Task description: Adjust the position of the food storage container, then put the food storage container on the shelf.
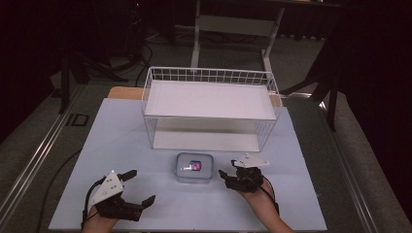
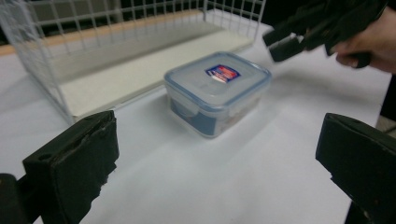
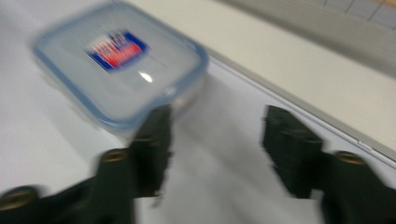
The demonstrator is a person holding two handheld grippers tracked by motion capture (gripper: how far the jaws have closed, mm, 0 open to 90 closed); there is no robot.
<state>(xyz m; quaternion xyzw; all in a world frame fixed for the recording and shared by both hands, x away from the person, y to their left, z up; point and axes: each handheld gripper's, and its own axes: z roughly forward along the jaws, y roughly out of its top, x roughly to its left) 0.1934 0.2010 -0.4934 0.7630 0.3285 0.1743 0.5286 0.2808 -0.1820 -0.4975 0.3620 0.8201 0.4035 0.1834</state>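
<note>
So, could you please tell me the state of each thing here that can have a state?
Plastic container: lid on, upright on the table, not held.
Wire basket: upright, with nothing on its two white shelves.
Left hand-held gripper: open, nothing between its jaws.
Right hand-held gripper: open, nothing between its jaws, just right of the container.

container (image 1: 194, 168): clear, blue-rimmed lid, red-and-blue label (centre of frame) | wire basket (image 1: 210, 77): white grid | table (image 1: 121, 145): pale blue-white | grippers' jaws: black
</note>
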